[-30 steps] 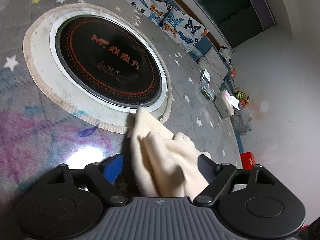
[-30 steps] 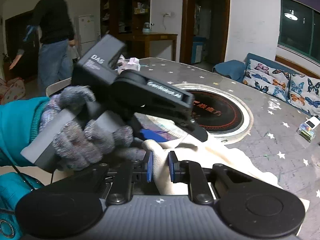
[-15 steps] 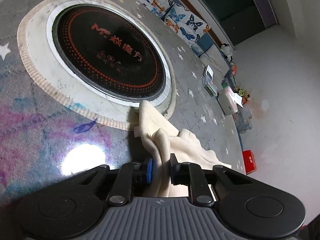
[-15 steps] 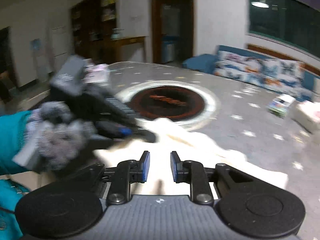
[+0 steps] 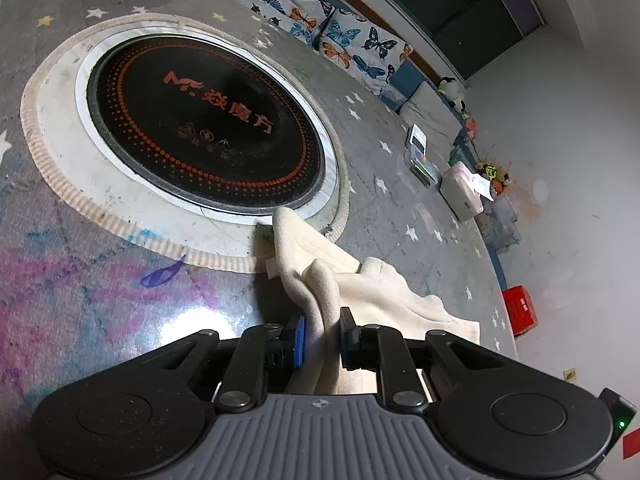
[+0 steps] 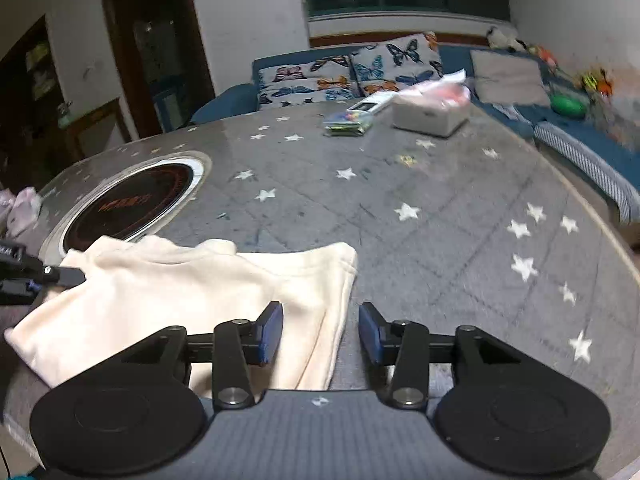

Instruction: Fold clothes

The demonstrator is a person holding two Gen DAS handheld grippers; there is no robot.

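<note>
A cream fleece garment [image 6: 192, 292] lies on the grey star-patterned table [image 6: 440, 220], partly folded. My left gripper [image 5: 322, 338] is shut on a bunched fold of the garment [image 5: 320, 292] near the round cooktop. It shows at the left edge of the right wrist view [image 6: 44, 276], pinching the garment's left end. My right gripper [image 6: 320, 330] is open and empty, its jaws straddling the garment's right edge just above the cloth.
A black round cooktop [image 5: 208, 120] with a white ring sits in the table. A tissue box [image 6: 430, 116], a small packet [image 6: 348, 120] and a phone-like item [image 6: 370, 102] lie at the far side. A butterfly-cushion sofa [image 6: 352, 68] stands beyond.
My left gripper closed on the garment fold and holds it. My right gripper let go of the cloth, opened, and swung right to the garment's other edge.
</note>
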